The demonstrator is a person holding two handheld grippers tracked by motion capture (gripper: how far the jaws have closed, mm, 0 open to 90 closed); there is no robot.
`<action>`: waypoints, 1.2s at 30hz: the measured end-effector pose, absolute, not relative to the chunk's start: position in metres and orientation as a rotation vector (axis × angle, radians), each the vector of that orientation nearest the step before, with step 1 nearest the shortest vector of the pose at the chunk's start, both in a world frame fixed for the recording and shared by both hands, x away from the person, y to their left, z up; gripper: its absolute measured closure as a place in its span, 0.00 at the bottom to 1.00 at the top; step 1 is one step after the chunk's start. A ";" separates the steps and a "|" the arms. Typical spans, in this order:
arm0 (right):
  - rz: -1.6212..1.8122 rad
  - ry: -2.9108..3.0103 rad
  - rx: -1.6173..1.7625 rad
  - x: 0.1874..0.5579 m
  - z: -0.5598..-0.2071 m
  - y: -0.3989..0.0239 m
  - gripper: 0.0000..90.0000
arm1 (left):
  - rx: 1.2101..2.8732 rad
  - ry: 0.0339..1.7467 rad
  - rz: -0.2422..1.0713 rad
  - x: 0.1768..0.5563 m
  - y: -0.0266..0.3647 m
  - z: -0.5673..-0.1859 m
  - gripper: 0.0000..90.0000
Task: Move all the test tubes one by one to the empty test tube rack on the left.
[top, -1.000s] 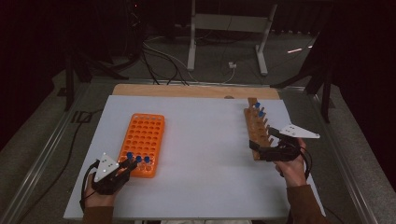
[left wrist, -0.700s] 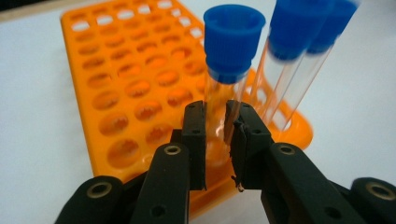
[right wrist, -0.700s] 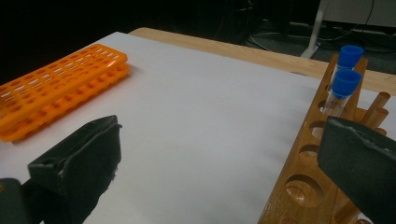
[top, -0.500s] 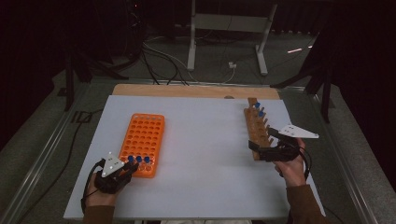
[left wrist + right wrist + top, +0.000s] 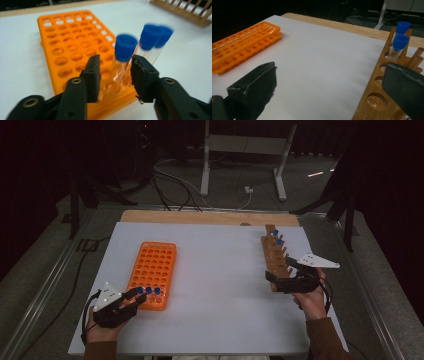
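Observation:
An orange tube rack (image 5: 152, 270) lies left of centre on the white table, with three blue-capped tubes (image 5: 148, 290) upright in its near row. My left gripper (image 5: 136, 296) is at that near edge. In the left gripper view its jaws (image 5: 114, 62) have just been opening. The nearest tube (image 5: 122, 53) stands between them in the orange rack (image 5: 70, 42), with a gap beside the left pad. My right gripper (image 5: 279, 269) stands open at the near end of the wooden rack (image 5: 274, 257). That wooden rack (image 5: 374, 95) holds two blue-capped tubes (image 5: 400, 42) at its far end.
The white table top (image 5: 220, 270) lies bare between the two racks. A wooden strip (image 5: 200, 217) runs along its far edge. Beyond it are a dark floor, cables and a metal stand (image 5: 245, 150). A metal rail (image 5: 45, 280) flanks the table's left side.
The left gripper's jaws have parted around the tube in the orange rack's near row, and the left hand shifted slightly. The right hand and wooden rack have stayed put.

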State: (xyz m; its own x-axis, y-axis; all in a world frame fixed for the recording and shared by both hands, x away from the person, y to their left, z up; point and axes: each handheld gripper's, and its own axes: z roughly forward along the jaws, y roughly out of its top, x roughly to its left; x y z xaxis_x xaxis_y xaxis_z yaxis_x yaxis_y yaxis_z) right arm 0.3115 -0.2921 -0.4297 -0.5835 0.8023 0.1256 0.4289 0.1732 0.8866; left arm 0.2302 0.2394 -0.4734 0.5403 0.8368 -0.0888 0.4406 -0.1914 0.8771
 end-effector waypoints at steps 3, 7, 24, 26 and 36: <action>1.381 2.085 1.167 0.312 -0.430 -0.292 0.00 | 1.778 1.032 0.500 0.228 0.243 -0.469 0.60; 1.381 2.085 1.169 0.312 -0.430 -0.292 0.00 | 1.727 0.992 0.472 0.226 0.244 -0.461 0.47; 1.320 2.056 1.182 0.323 -0.427 -0.298 0.00 | 1.735 0.989 0.545 0.250 0.205 -0.439 0.01; 1.317 2.047 1.182 0.326 -0.424 -0.298 0.00 | 1.722 0.989 0.543 0.253 0.200 -0.439 0.01; 1.271 2.029 1.202 0.345 -0.419 -0.302 0.00 | 1.736 0.976 0.543 0.254 0.197 -0.442 0.03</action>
State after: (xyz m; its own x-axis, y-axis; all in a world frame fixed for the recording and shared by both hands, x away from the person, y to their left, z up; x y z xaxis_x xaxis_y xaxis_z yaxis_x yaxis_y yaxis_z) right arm 0.3445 -0.3021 -0.4186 -0.5133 0.8557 0.0652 0.4322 0.1922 0.8811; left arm 0.2544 0.1968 -0.4420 0.5686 0.8176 -0.0908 0.3545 -0.1440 0.9239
